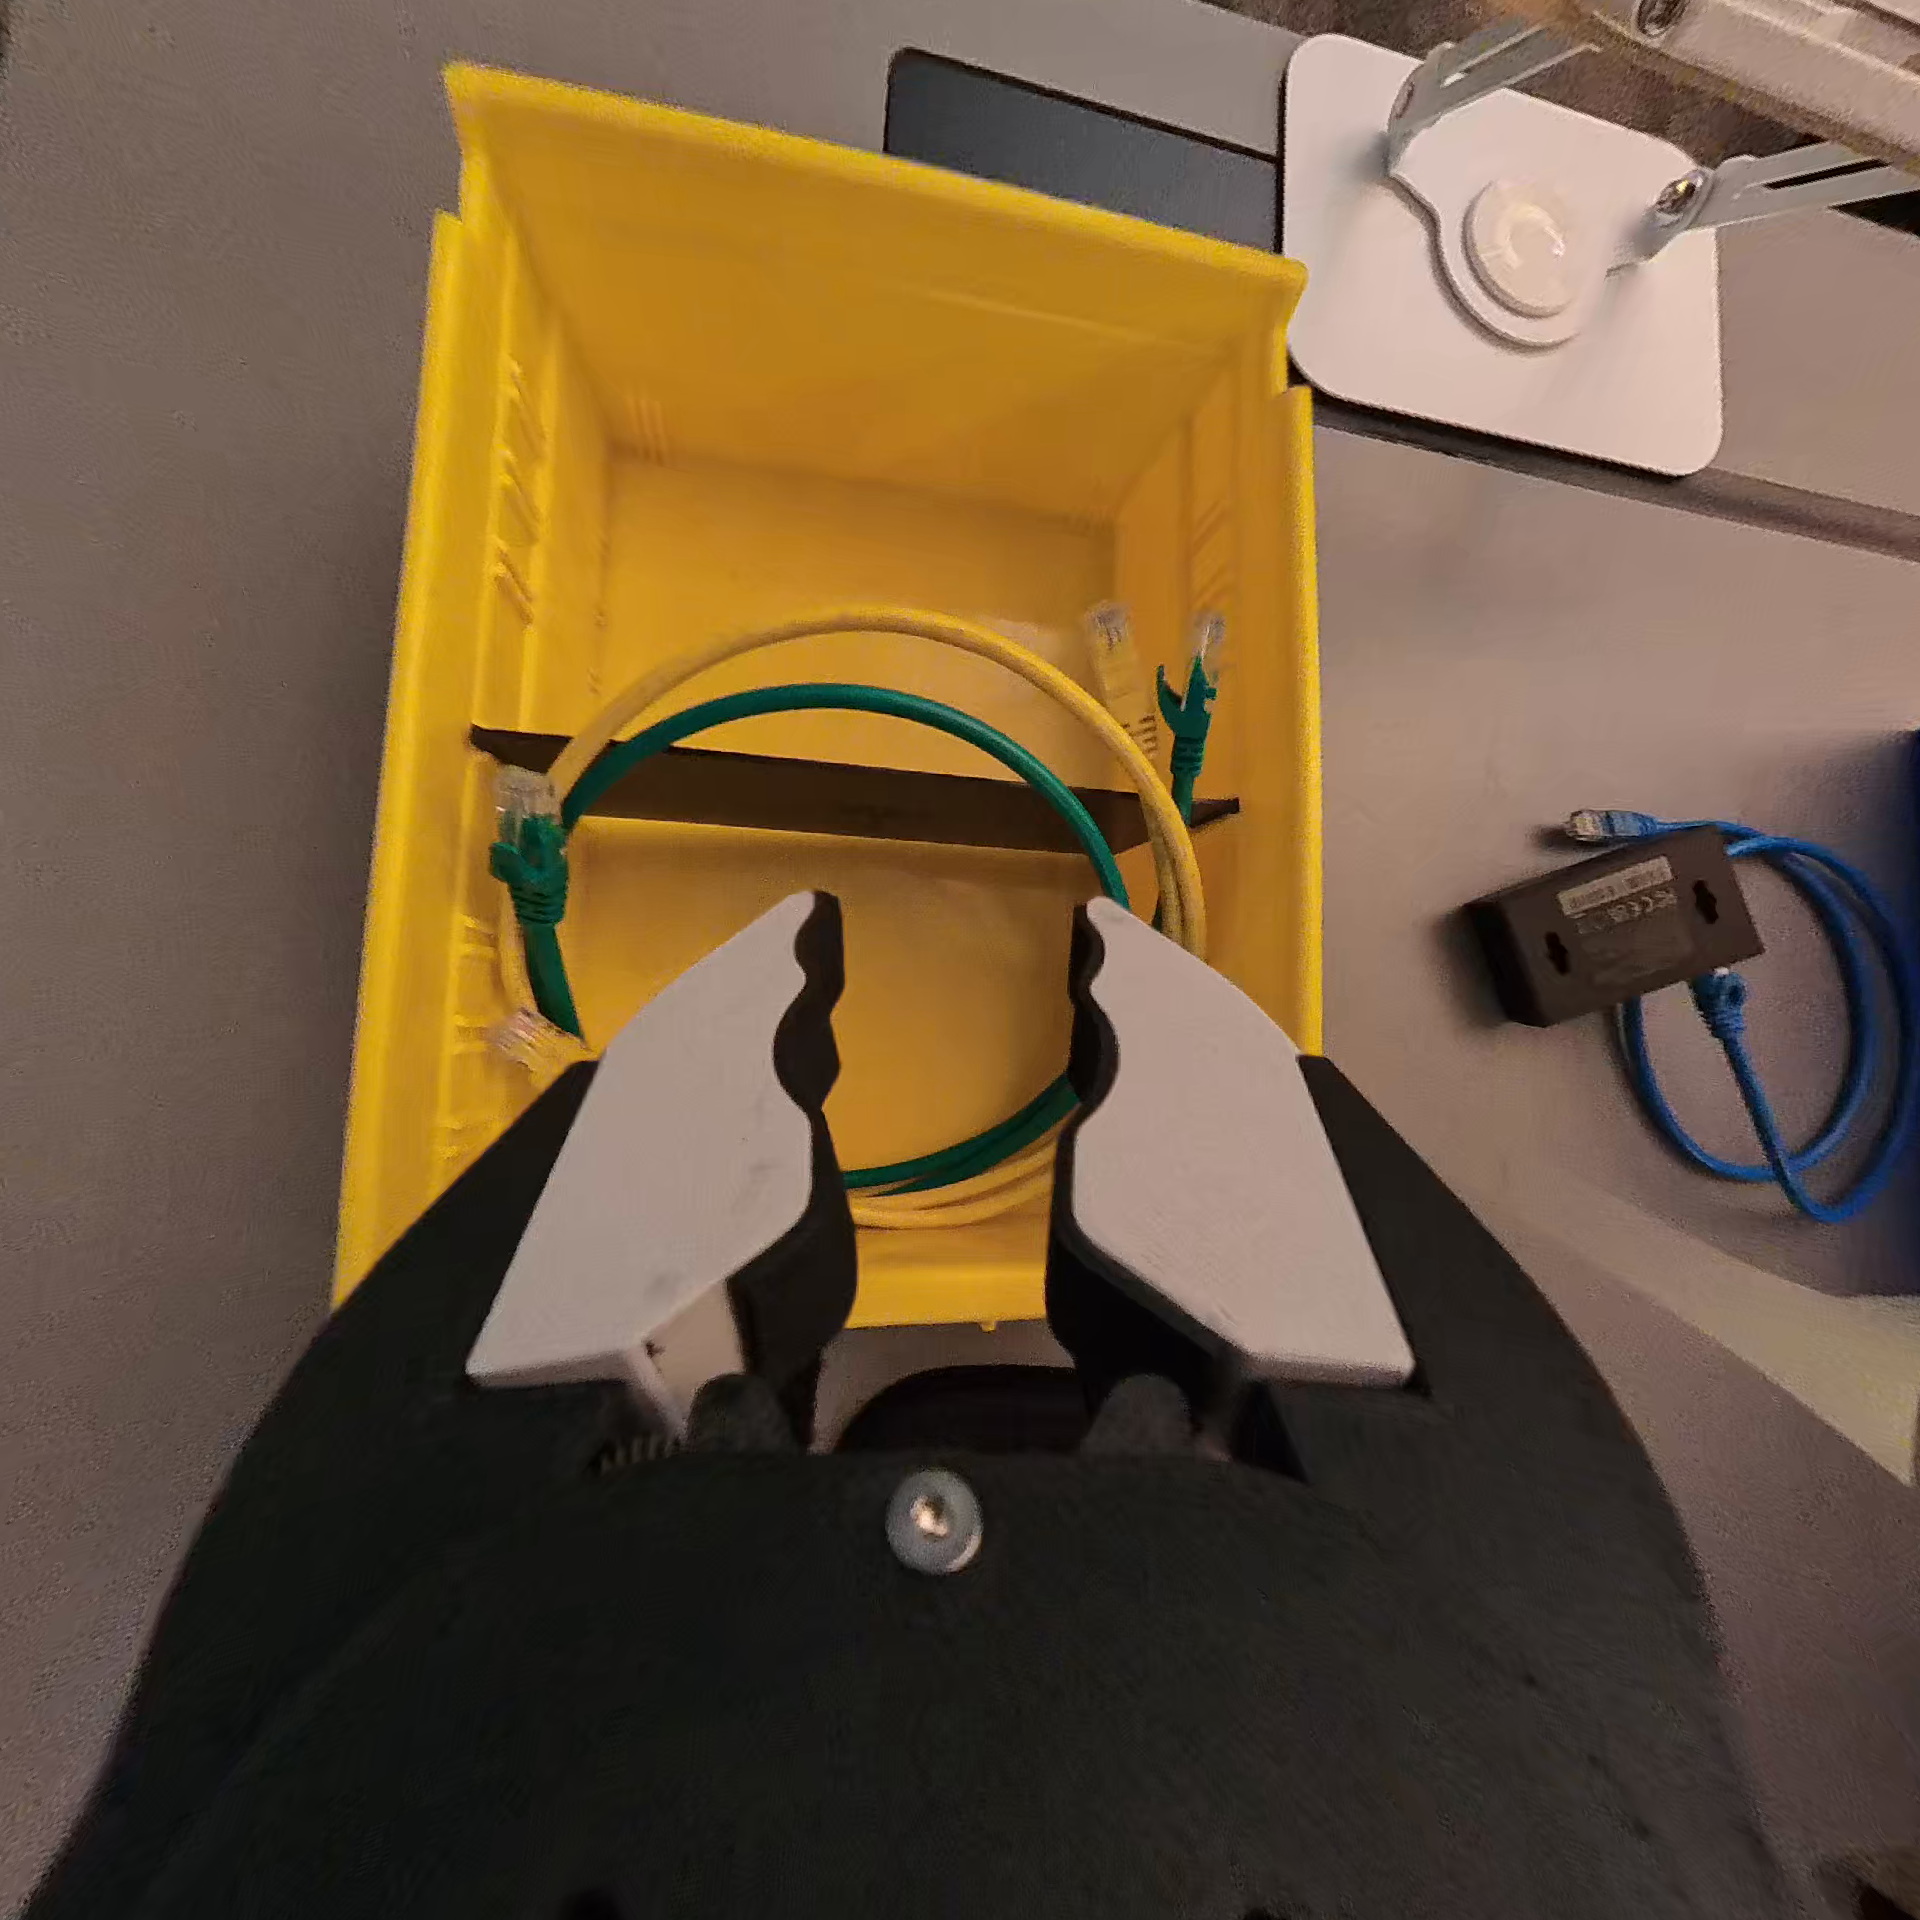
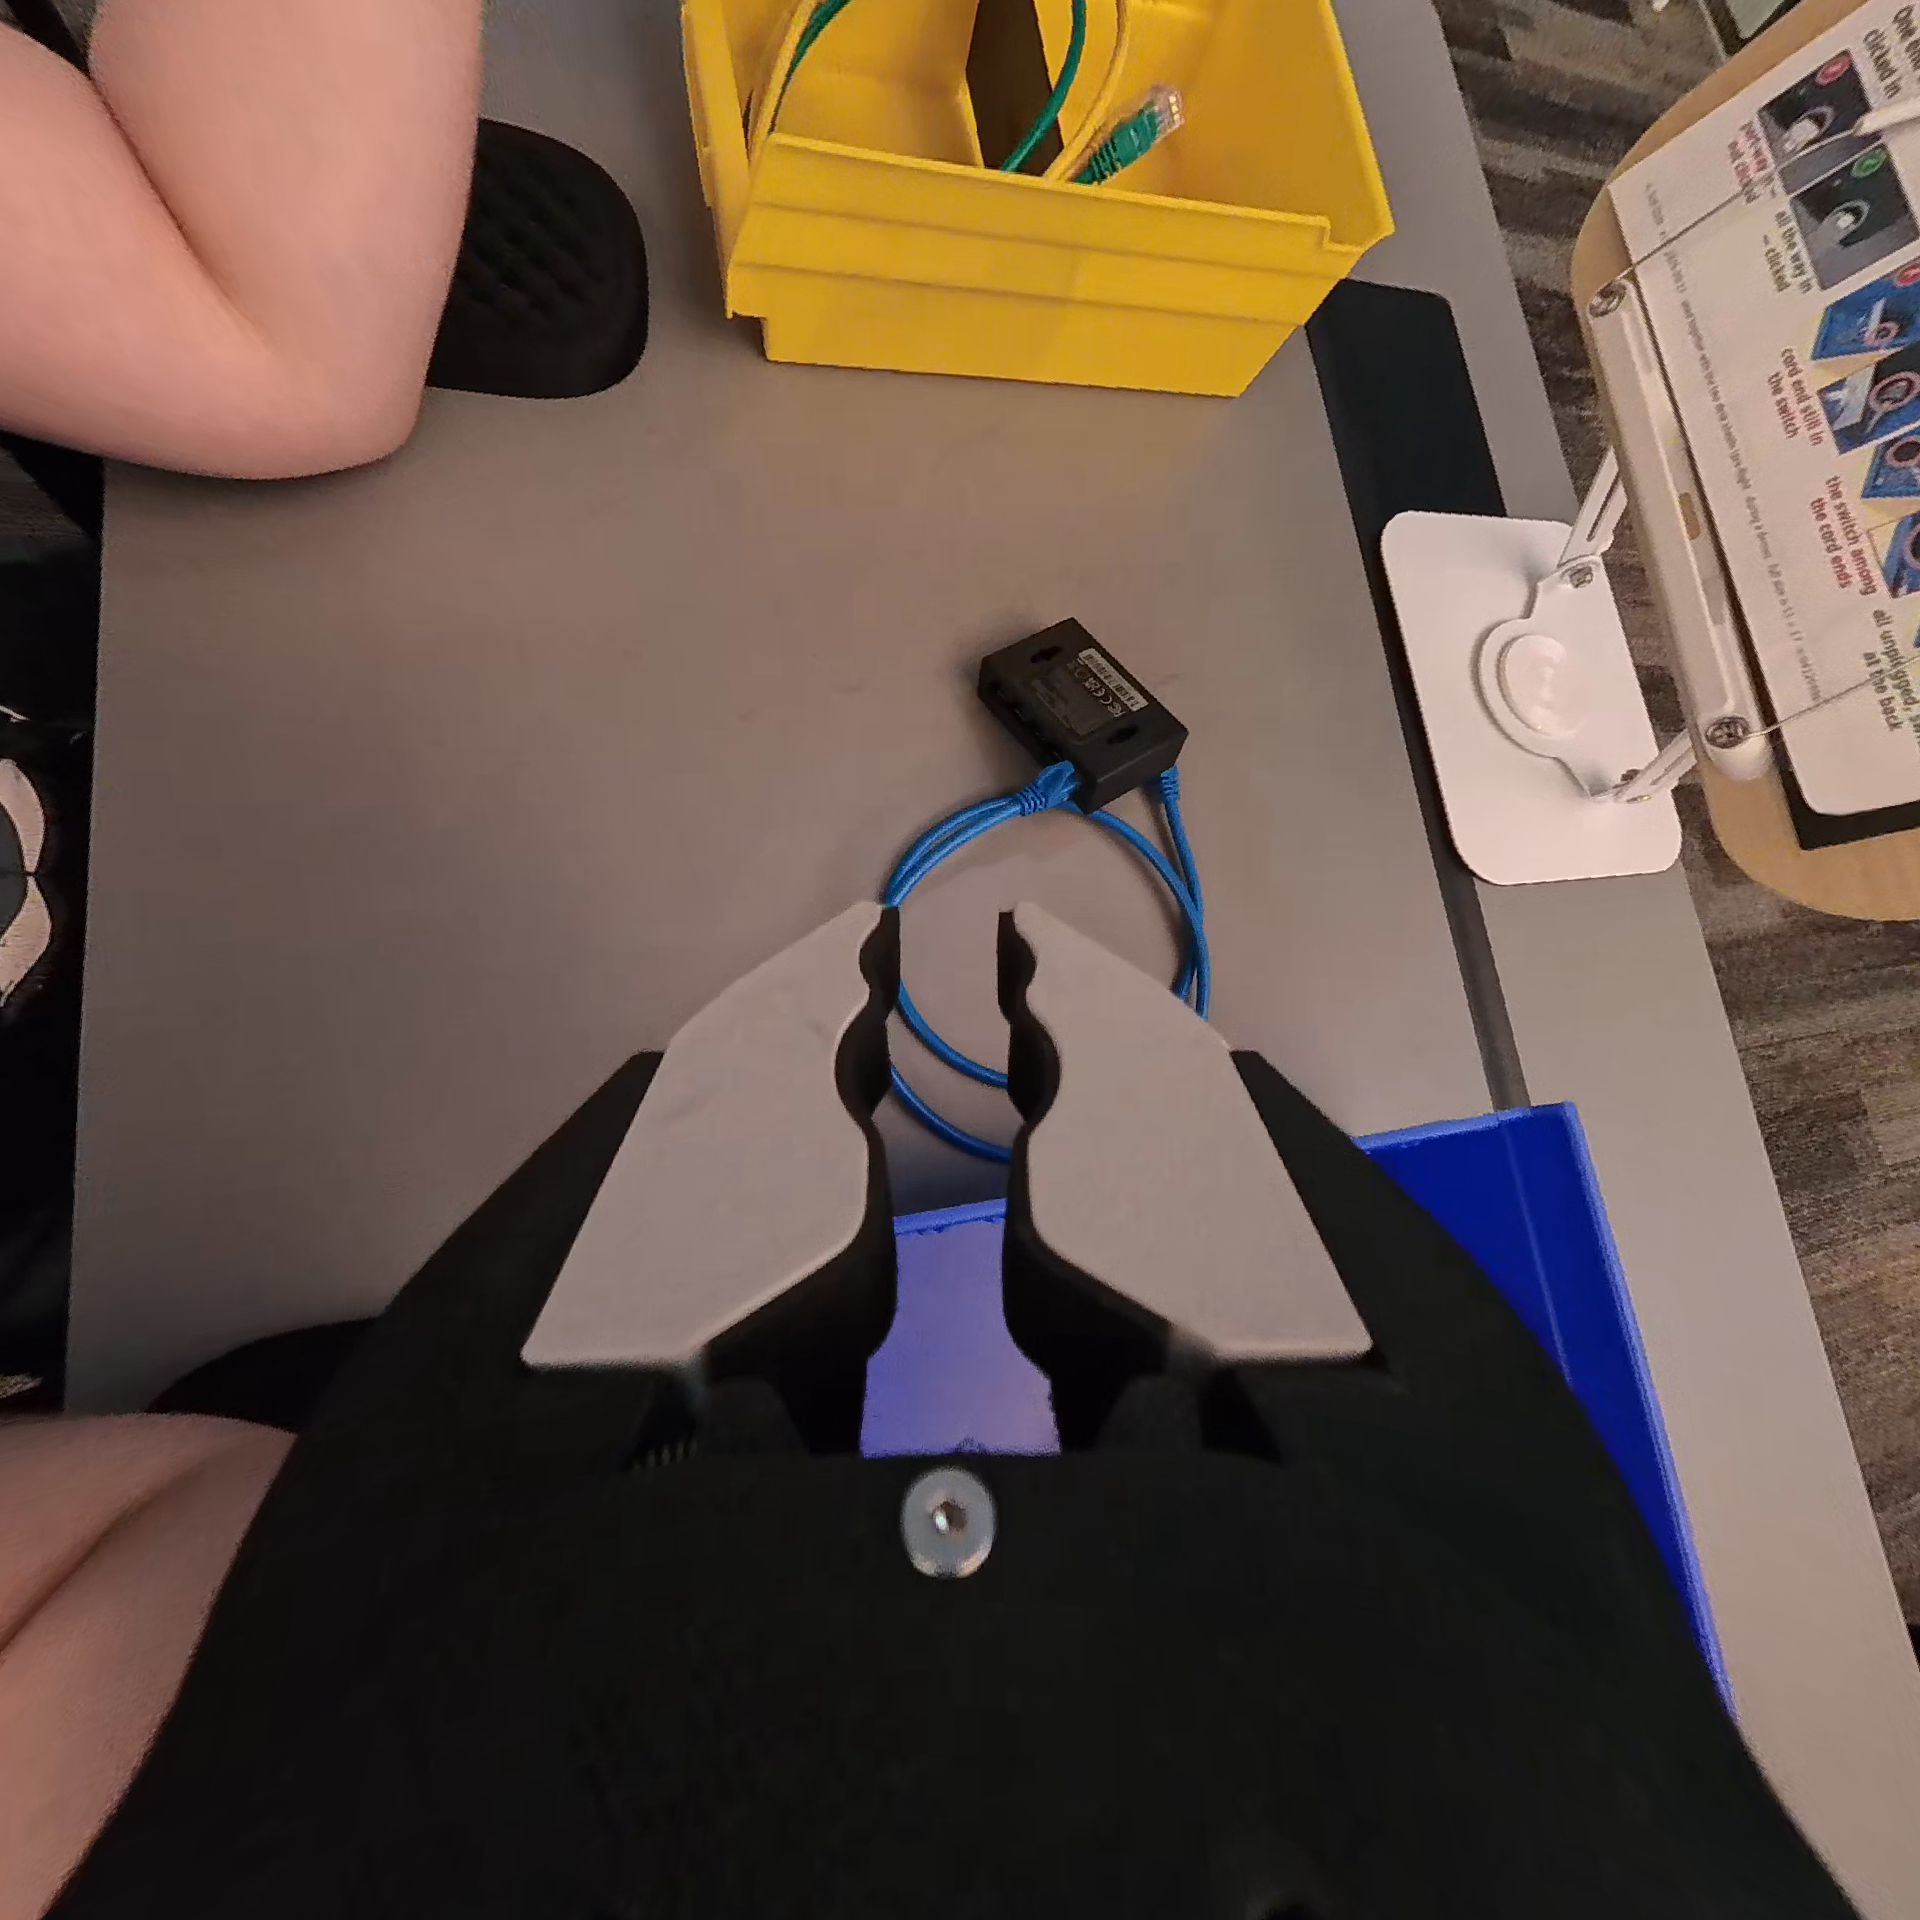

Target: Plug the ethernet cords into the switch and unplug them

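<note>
I am holding both the left gripper [image 1: 954, 914] and the right gripper [image 2: 948, 914] parted and empty, judging the green cord [image 1: 831, 698] in the yellow bin [image 1: 862, 270] limp and light, best pinched at its stiff plug boot [image 1: 532, 868].

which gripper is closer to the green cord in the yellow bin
Left. The left gripper hangs open right over the green cord in the yellow bin; the right gripper is over the blue cord.
</note>
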A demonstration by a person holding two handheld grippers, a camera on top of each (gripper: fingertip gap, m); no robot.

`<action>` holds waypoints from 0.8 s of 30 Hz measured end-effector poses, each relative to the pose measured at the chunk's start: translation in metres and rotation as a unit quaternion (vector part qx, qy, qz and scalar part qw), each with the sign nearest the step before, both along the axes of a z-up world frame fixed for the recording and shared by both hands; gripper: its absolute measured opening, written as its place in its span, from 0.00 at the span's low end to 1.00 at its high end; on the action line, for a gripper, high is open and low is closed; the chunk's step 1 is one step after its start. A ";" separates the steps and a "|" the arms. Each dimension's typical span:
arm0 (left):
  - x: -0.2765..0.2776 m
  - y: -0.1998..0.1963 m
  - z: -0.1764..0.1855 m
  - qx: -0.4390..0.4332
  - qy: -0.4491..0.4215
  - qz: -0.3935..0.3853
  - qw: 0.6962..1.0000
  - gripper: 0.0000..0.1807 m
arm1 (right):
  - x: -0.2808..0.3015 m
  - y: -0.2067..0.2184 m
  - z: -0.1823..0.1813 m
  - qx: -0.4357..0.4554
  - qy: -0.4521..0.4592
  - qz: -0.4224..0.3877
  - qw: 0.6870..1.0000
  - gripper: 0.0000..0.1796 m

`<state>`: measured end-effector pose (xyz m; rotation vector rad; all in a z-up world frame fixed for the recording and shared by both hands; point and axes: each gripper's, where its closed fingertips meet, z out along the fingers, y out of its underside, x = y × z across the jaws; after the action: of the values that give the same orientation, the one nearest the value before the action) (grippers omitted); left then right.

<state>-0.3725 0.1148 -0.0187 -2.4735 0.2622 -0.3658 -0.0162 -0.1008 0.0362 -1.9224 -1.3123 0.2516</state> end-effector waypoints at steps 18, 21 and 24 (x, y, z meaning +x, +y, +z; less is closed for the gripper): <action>0.067 0.001 -0.066 -0.187 -0.102 -0.129 0.969 0.05 | 0.005 -0.001 -0.001 0.004 -0.013 -0.011 1.000 0.10; 0.058 -0.006 -0.045 -0.152 -0.074 -0.121 0.978 0.05 | 0.005 0.000 -0.002 0.004 -0.015 -0.013 1.000 0.10; 0.049 -0.009 -0.011 -0.078 -0.057 -0.110 0.989 0.05 | 0.005 0.000 -0.001 0.006 -0.016 -0.015 1.000 0.10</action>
<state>-0.3236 0.1054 -0.0296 -2.5710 0.4773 -0.6400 -0.0108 -0.1005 0.0348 -1.9421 -1.3026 0.1988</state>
